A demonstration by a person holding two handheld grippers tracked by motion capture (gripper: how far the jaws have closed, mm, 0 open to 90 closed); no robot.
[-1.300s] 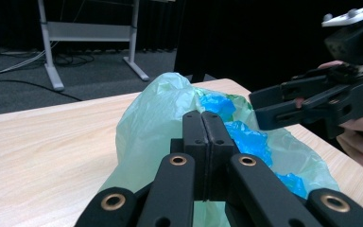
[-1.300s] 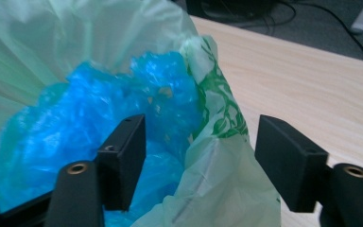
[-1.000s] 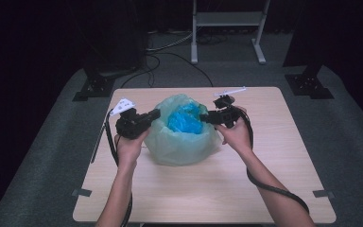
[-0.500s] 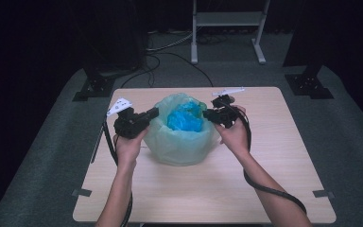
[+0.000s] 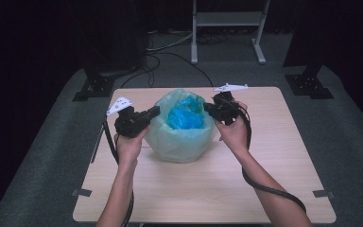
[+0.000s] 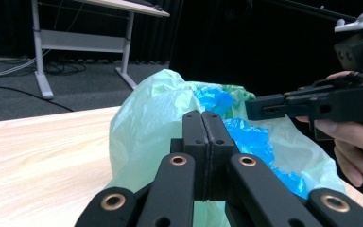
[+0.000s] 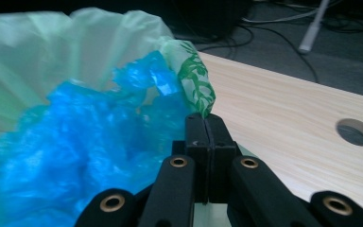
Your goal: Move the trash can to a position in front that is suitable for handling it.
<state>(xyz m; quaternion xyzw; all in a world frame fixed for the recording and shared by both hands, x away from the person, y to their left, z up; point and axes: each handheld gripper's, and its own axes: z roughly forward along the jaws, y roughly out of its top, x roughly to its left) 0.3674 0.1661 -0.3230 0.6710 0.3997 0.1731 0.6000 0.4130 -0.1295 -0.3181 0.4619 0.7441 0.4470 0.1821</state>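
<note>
Both grippers pinch the green bag (image 5: 182, 137) mid-table, left gripper (image 5: 157, 111) on its left rim, right gripper (image 5: 207, 109) just closed and apparently nipping the right rim, so the blue bag (image 5: 185, 116) inside looks ready for lifting.

Green bag (image 5: 182, 139) mid-table (image 5: 208, 189), blue plastic (image 5: 185, 116) inside. Left tongs (image 5: 155, 111) pinch bag's left rim, right tongs (image 5: 208, 108) closed at right rim.

floor: grey carpet (image 5: 340, 142) | table: light wood (image 5: 208, 189) | behind: white desk frame (image 5: 227, 19), black cables (image 5: 170, 52), dark curtains | light: dim
</note>
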